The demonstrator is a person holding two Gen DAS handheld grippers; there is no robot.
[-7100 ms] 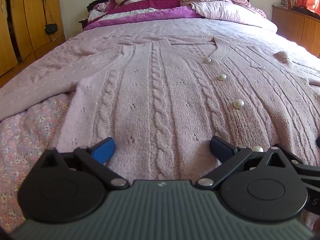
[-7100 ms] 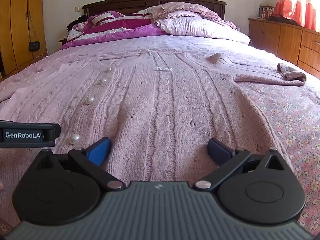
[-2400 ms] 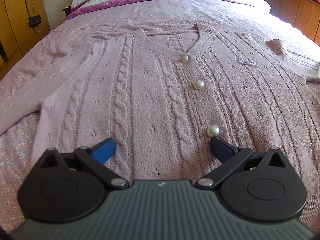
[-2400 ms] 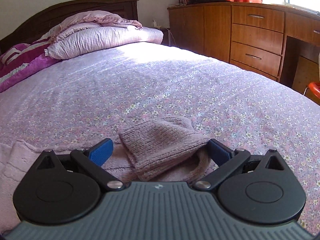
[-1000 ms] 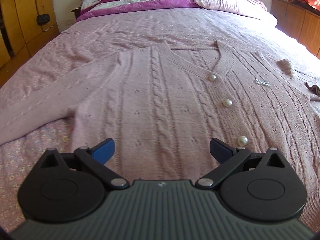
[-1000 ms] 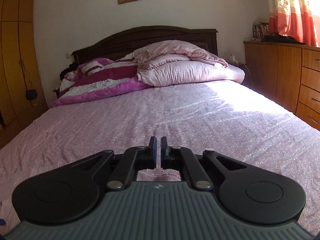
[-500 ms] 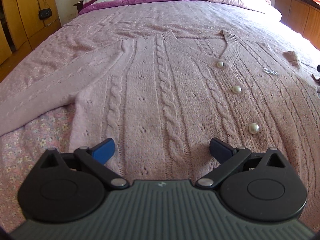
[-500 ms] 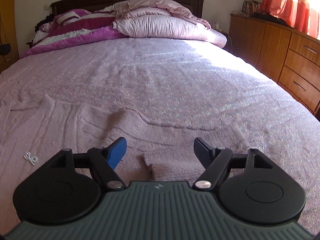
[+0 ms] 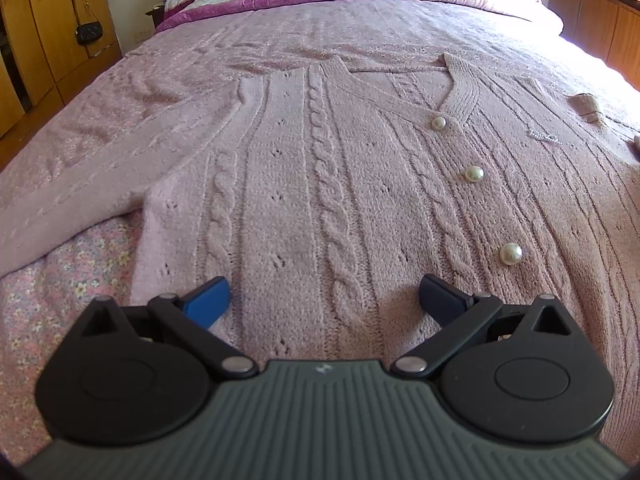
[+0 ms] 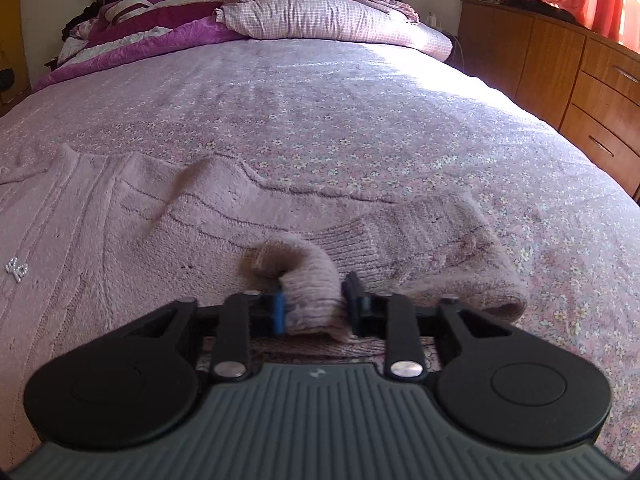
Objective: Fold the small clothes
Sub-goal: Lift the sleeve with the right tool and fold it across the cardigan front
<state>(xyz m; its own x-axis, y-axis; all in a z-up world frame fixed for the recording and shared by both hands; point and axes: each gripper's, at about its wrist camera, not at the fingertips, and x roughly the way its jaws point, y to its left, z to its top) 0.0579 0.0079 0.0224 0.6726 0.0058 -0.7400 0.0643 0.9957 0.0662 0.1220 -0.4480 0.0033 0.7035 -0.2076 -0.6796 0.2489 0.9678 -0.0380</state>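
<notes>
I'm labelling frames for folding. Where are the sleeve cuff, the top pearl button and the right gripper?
Sleeve cuff (image 10: 310, 280): right wrist view, ribbed end between the fingers.
Top pearl button (image 9: 439, 123): left wrist view, its centre.
Right gripper (image 10: 316, 304): right wrist view, midway between fingertips, closing.

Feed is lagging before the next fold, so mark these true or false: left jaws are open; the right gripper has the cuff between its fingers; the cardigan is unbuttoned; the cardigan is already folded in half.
1. Left gripper jaws are open: true.
2. Right gripper has the cuff between its closing jaws: true.
3. Cardigan is unbuttoned: false, its pearl buttons are fastened.
4. Cardigan is already folded in half: false, it lies spread flat on the bed.
</notes>
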